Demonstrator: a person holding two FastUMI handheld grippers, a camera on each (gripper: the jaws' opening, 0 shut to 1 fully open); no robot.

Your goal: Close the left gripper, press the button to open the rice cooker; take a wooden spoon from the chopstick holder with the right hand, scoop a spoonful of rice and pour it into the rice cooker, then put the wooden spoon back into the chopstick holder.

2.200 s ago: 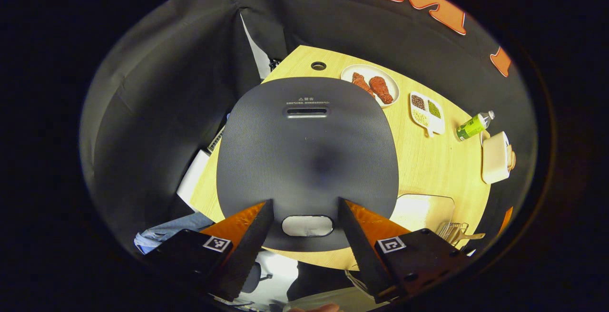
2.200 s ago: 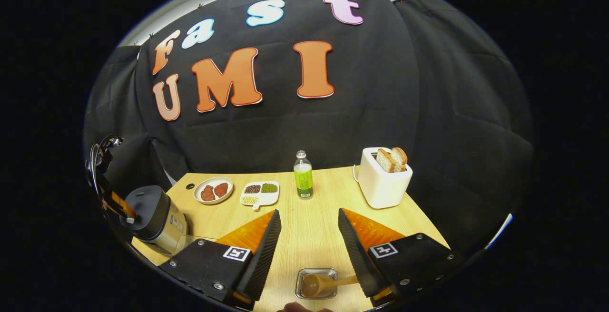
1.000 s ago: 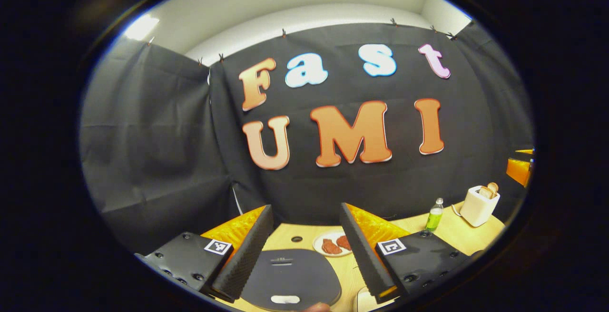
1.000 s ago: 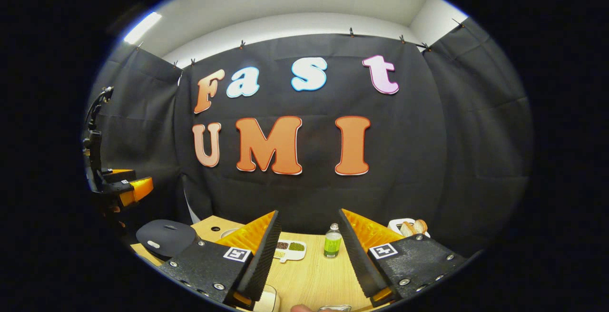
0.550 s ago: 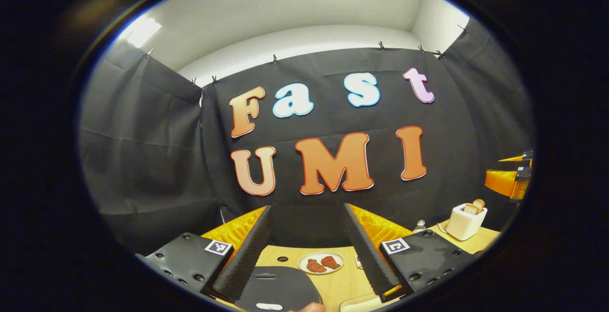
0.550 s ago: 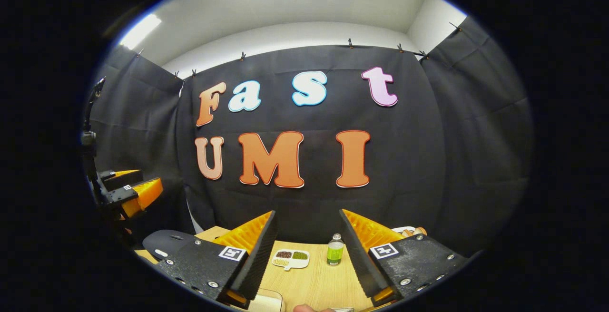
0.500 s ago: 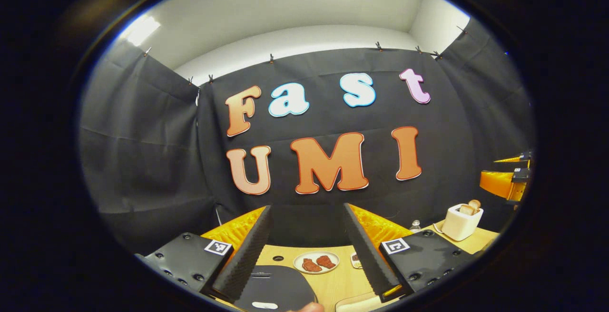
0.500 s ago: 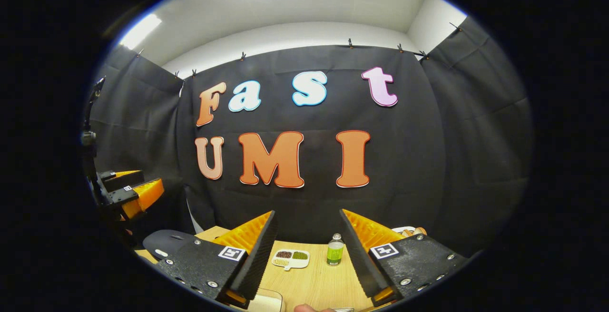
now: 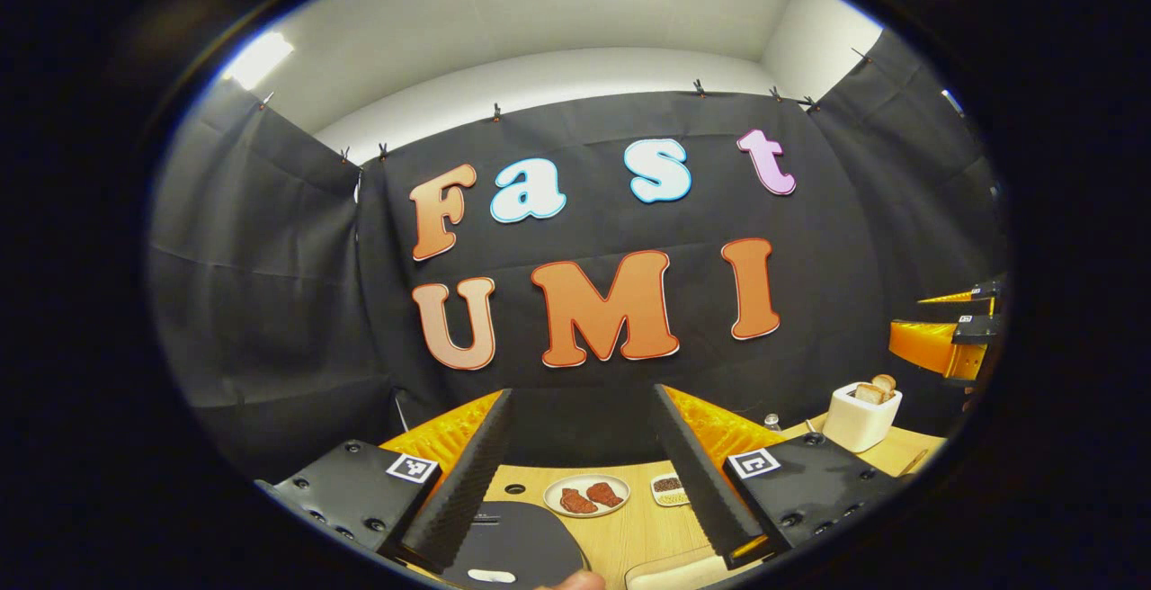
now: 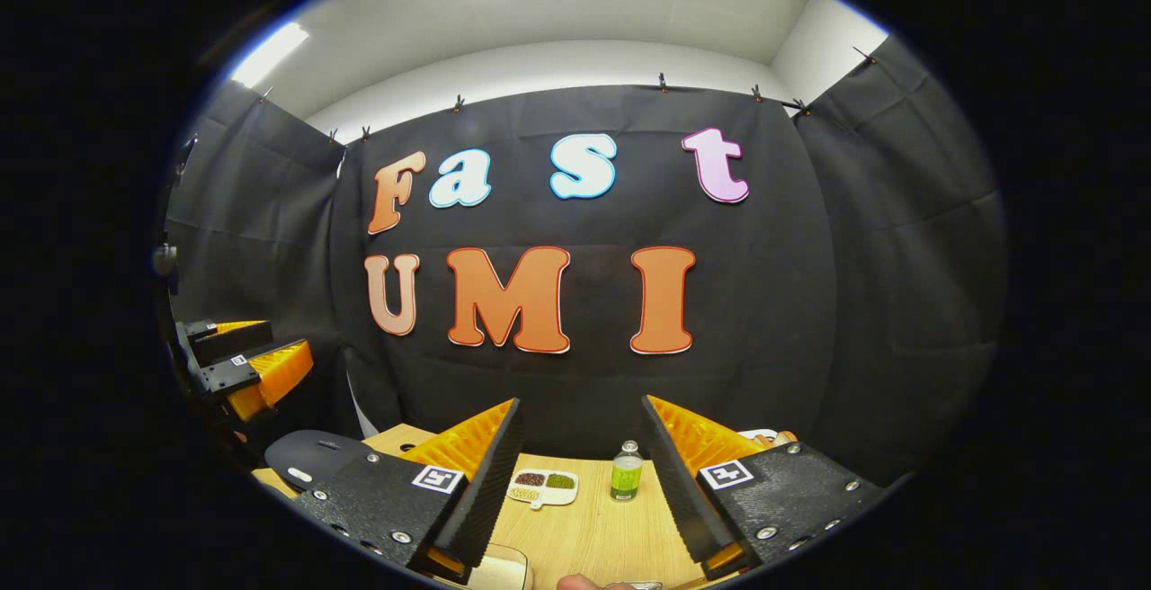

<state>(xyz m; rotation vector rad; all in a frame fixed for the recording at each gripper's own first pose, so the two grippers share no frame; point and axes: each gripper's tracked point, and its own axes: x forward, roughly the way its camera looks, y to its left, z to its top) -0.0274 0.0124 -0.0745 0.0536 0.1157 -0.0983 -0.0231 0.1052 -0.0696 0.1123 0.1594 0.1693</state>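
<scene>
The rice cooker point(image 9: 526, 545) lid is still down on the counter point(image 10: 584, 527); the left hand-held gripper point(image 9: 575, 473) and right hand-held gripper point(image 10: 575, 473) are both released and empty, so every step seems left to do.

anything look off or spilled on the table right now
Nothing stands out. The rice cooker has its lid down, the plate and the divided dish sit flat on the table, and the green bottle and toaster stand upright. Both the left gripper and right gripper are open and hold nothing.
</scene>
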